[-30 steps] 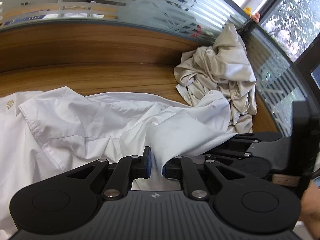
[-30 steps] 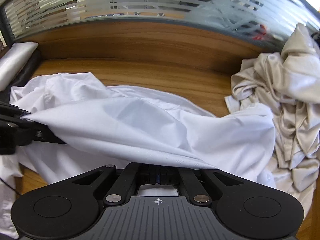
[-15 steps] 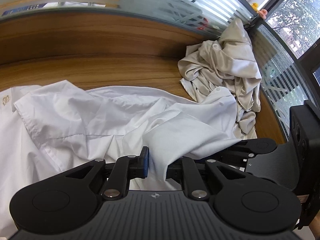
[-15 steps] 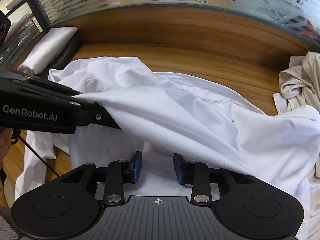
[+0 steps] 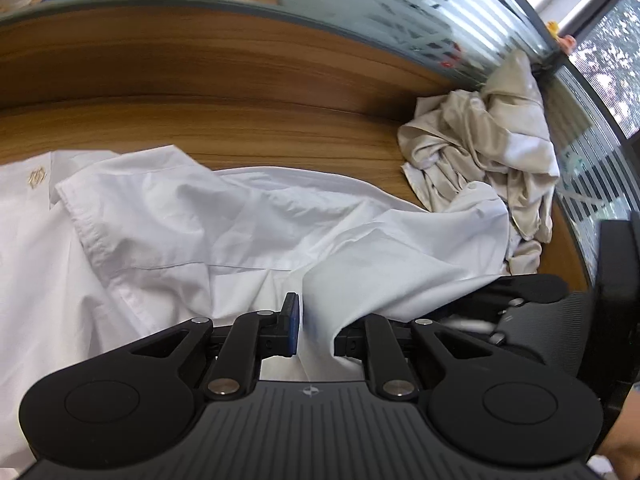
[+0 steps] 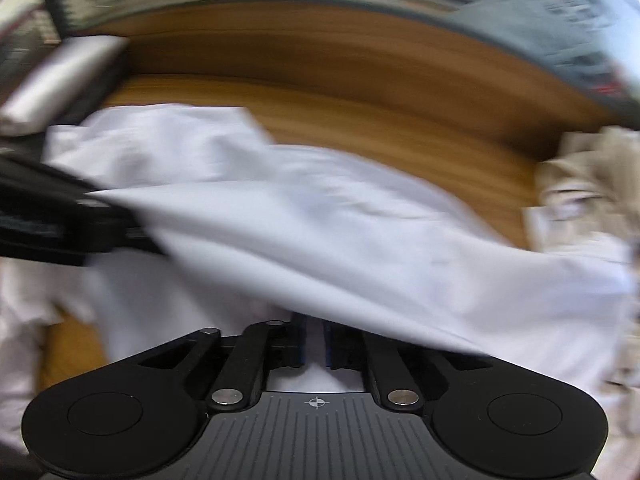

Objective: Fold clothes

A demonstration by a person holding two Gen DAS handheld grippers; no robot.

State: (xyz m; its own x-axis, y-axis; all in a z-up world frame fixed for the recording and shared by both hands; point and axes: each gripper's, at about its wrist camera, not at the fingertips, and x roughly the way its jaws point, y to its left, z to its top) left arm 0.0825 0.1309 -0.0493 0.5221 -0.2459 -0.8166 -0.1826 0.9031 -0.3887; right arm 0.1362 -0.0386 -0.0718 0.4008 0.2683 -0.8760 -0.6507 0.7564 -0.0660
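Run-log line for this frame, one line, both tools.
step: fold white shirt | left tool: jaws just opening, shirt fold between them | right tool: shut, grip unclear, blurred | beige clothes: heaped at right

A wooden table (image 5: 248, 132) with a warm brown grain carries everything. A white shirt (image 5: 192, 224) lies spread and rumpled across its near half, reaching from the left edge toward the right, with a small gold emblem (image 5: 37, 177) near the left edge. A crumpled heap of beige clothes (image 5: 484, 152) sits in the far right corner, touching the shirt's right end. At the far left edge lies a folded white bundle (image 6: 56, 80).
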